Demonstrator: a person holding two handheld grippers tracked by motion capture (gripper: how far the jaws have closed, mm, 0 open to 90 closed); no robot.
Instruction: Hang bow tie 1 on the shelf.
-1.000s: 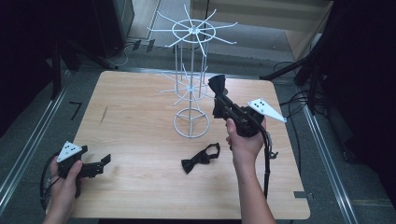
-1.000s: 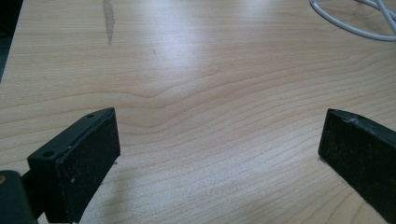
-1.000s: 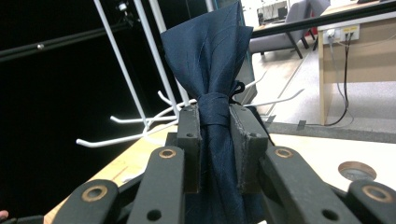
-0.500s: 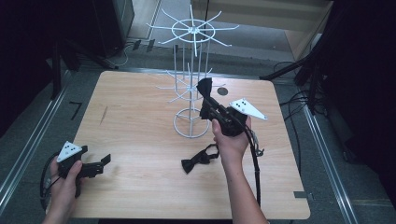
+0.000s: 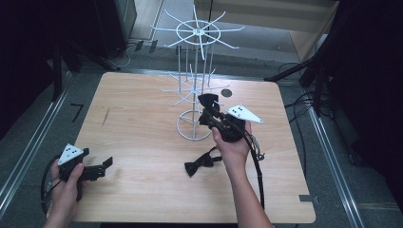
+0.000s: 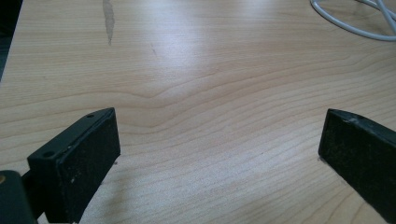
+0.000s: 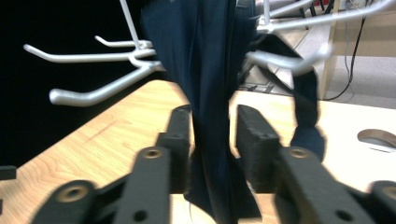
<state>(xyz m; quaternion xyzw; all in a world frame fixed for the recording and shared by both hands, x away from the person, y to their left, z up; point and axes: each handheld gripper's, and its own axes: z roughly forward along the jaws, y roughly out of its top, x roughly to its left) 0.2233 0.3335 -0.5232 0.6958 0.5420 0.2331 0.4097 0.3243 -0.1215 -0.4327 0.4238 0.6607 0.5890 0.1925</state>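
The desk (image 5: 142, 123) carries a white wire rack (image 5: 195, 85) near its far edge, toward the middle, with hooks fanning out at two levels. My right tongs (image 5: 209, 108) are clamped on a dark bow tie (image 7: 205, 70), holding it up just beside the rack's lower hooks (image 7: 93, 95). Its strap (image 7: 306, 102) hangs off to one side, near a hook tip (image 7: 289, 60). To hang it well, I judge I should bring the strap loop over a hook tip, not the bow itself, and keep the grip until the strap sits past the tip. Pushing sideways could tip the light rack, so I would move along the hook, slowly.

A second bow tie (image 5: 202, 163) lies flat on the desk, between the rack and the near edge, just beside my right hand.

My left tongs (image 5: 102, 166) rest near the desk's near-left corner, wide apart and holding nothing.
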